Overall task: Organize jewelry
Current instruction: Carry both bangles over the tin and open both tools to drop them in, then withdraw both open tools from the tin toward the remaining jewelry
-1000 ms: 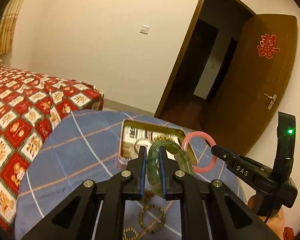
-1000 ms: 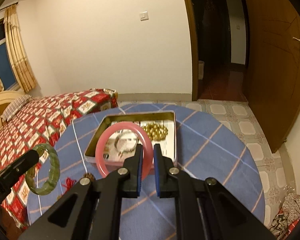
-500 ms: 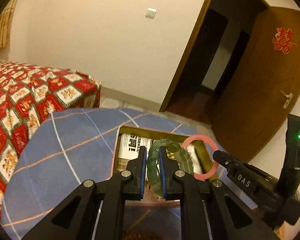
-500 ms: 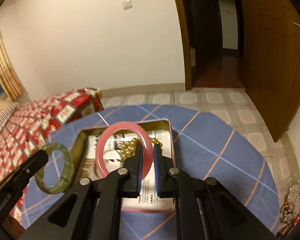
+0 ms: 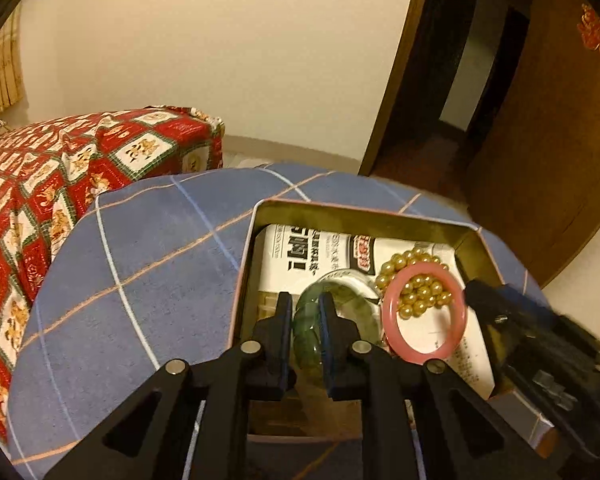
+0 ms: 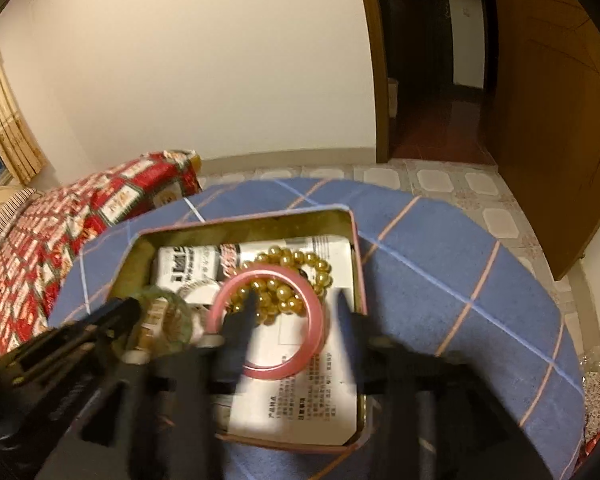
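Left-wrist view looks down along the left gripper into an open tin that sits on a round table covered in blue checked cloth. A green bangle stands on edge between the blue pads — the jaws are just beginning to part, yet both pads lie against the bangle's band, so it is held above the tin's floor. Printed paper lines the tin, and a string of gold beads lies on it toward the far right corner. A pink bangle is inside the tin too, tilted, its far side over the beads. Just right of it comes the blurred dark tip of the right gripper. Right-wrist view shows that gripper with its jaws swinging apart, smeared by motion; the pink bangle sits in the widening gap, with the left finger inside the ring and the right finger clear of it, so no pad presses on it. It rests on the paper with beads showing through its ring. At left the other gripper holds the green bangle inside the tin. A bed with a red patterned cover stands beyond the table.
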Available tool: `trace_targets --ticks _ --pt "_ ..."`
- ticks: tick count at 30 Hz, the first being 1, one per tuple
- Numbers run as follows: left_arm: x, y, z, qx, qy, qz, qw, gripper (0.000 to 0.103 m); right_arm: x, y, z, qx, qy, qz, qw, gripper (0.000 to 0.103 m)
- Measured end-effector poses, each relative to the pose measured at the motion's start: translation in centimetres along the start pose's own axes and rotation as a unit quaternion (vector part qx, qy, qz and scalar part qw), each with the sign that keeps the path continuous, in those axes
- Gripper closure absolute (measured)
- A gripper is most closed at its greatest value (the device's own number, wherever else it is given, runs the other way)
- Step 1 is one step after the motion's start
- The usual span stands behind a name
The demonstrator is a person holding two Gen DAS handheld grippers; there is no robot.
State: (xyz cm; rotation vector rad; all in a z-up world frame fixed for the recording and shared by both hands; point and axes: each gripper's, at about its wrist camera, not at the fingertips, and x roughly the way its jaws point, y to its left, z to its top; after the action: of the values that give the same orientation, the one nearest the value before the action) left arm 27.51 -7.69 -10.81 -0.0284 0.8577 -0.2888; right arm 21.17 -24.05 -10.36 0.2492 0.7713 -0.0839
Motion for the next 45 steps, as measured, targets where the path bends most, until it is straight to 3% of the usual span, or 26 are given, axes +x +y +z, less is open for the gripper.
trace_targets --ticks 2,4,6,7,10,21,35,45 --pt "-0.2 0.0 0.1 0.002 0.003 0.008 1.0 0.08 -1.3 0.2 0.2 0.0 -0.018 0.003 1.0 0.044" --pt "-1.3 -0.5 0.1 0.01 -0.004 0.022 0.9997 0.054 -2.3 0.4 0.3 0.001 -0.027 0.005 1.0 0.044" --pt "-2.5 -0.7 0.0 0.017 -0.025 0.038 0.9988 0.036 -3.5 0.3 0.3 0.006 -0.036 0.004 0.999 0.044" --pt "-3.4 -0.8 0.0 0.02 -0.042 0.046 0.9978 0.033 -4.1 0.2 0.3 0.01 -0.04 0.004 0.999 0.044" --pt "-5.4 -1.0 -0.1 0.027 -0.057 0.063 0.9961 0.032 -5.5 0.1 0.0 0.019 -0.046 0.011 0.999 0.044" --pt "-10.2 -1.1 -2.4 0.033 -0.082 0.057 0.9944 0.032 -9.2 1.2 -2.8 -0.002 -0.053 0.022 0.998 0.044" --pt "-15.4 2.9 -8.6 -0.001 -0.099 0.052 0.9937 0.032 -11.1 0.9 -8.2 -0.011 -0.029 0.026 0.999 0.044" --pt "-17.7 7.9 -13.4 -0.057 -0.098 0.05 0.9922 0.033 -12.2 1.9 -11.4 -0.029 -0.017 0.046 0.998 0.044"
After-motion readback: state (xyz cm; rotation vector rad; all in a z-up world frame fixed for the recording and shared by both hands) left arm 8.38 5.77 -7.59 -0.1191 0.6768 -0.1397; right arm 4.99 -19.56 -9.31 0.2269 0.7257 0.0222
